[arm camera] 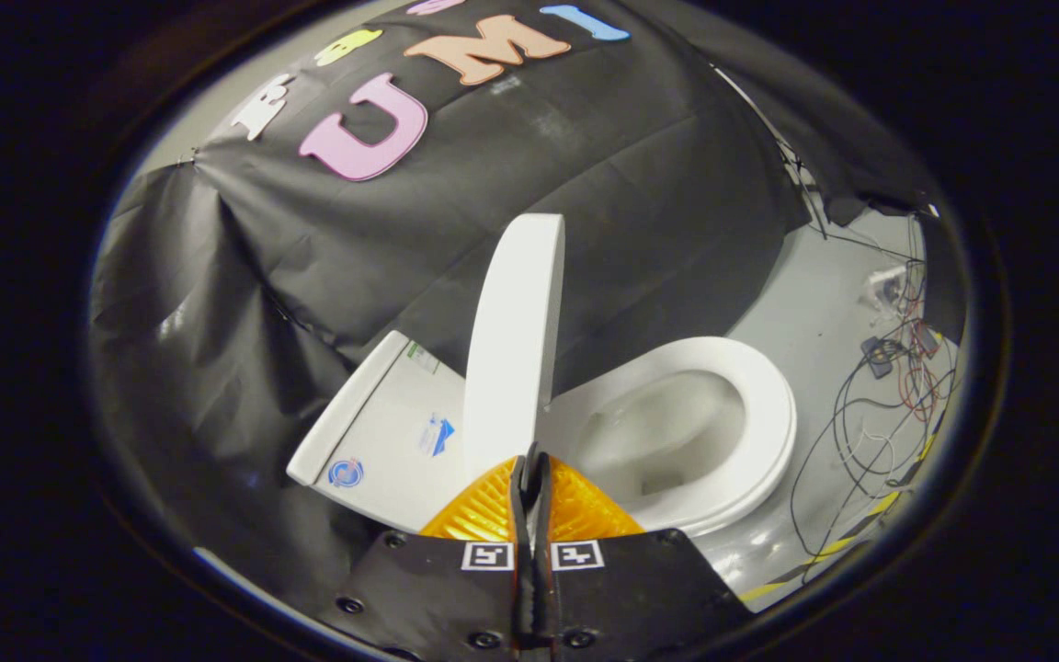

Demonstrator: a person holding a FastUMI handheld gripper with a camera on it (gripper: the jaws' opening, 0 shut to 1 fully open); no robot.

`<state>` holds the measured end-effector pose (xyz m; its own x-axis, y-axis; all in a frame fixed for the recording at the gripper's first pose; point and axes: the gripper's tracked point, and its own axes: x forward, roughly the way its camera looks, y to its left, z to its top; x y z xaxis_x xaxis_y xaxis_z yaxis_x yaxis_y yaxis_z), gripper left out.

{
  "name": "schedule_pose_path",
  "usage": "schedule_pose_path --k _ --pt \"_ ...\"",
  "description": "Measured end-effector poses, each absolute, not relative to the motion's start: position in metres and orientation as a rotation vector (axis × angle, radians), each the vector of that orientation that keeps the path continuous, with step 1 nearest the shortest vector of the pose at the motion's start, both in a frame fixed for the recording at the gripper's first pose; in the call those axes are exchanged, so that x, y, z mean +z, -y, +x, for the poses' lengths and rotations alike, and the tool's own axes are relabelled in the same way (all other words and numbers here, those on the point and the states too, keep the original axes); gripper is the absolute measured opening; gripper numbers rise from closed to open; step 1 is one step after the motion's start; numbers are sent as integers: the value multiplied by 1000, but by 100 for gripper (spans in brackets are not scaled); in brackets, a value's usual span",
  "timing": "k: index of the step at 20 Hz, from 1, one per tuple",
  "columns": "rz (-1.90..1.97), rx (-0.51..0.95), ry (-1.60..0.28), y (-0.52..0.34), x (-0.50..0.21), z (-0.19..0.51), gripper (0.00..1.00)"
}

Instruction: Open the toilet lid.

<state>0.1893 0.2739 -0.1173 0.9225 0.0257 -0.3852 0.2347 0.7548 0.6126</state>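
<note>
The white toilet lid (513,340) stands raised, close to upright, and I see it nearly edge-on between the tank (382,432) and the bowl. The white seat ring (764,405) lies down around the open bowl (658,441), to the right of the lid. My gripper (530,460) is shut, its fingers pressed together with nothing between them. The fingertips sit right at the lid's lower near edge; whether they touch it I cannot tell.
The tank's flat top carries a few stickers. Black cloth hangs behind and to the left of the toilet. On the grey floor to the right lie tangled cables (888,395) and a strip of yellow-black tape (824,561).
</note>
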Motion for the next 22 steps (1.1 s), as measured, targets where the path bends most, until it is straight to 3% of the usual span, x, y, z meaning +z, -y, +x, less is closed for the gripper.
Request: schedule_pose_path --k 22 --pt "523 -186 -377 -298 -91 203 0"
